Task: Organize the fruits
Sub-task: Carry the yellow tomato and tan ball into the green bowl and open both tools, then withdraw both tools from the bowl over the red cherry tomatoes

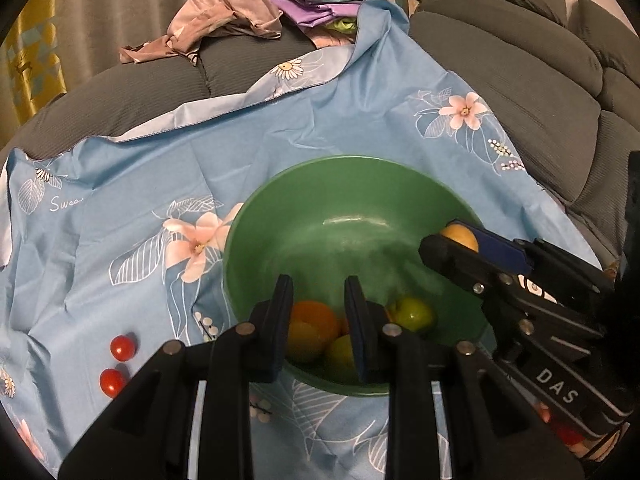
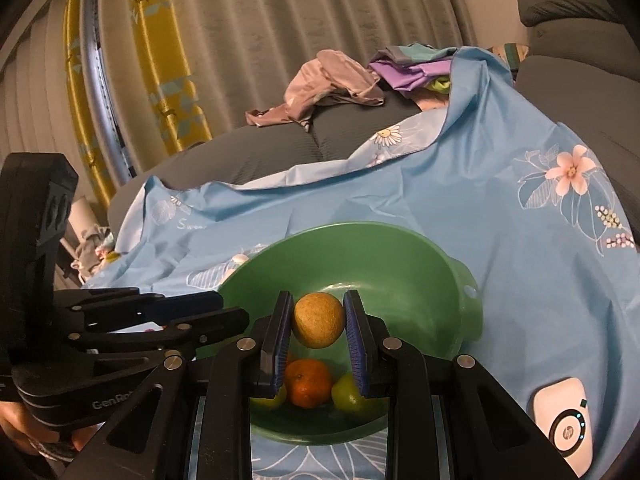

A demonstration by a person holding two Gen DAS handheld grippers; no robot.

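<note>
A green bowl (image 1: 340,216) sits on a blue floral cloth (image 1: 160,160); it also shows in the right wrist view (image 2: 400,272). It holds an orange (image 1: 316,316), a green fruit (image 1: 414,312) and yellow-green fruits. My right gripper (image 2: 318,312) is shut on a yellow-brown round fruit (image 2: 319,320) and holds it above the bowl; this gripper also shows in the left wrist view (image 1: 460,240). My left gripper (image 1: 319,292) is open and empty over the bowl's near rim. Two cherry tomatoes (image 1: 122,347) lie on the cloth to the bowl's left.
A grey sofa (image 1: 520,92) carries the cloth. Crumpled clothes (image 1: 224,20) lie at the back. A white HP device (image 2: 564,424) lies on the cloth to the right of the bowl. Curtains (image 2: 160,60) hang behind.
</note>
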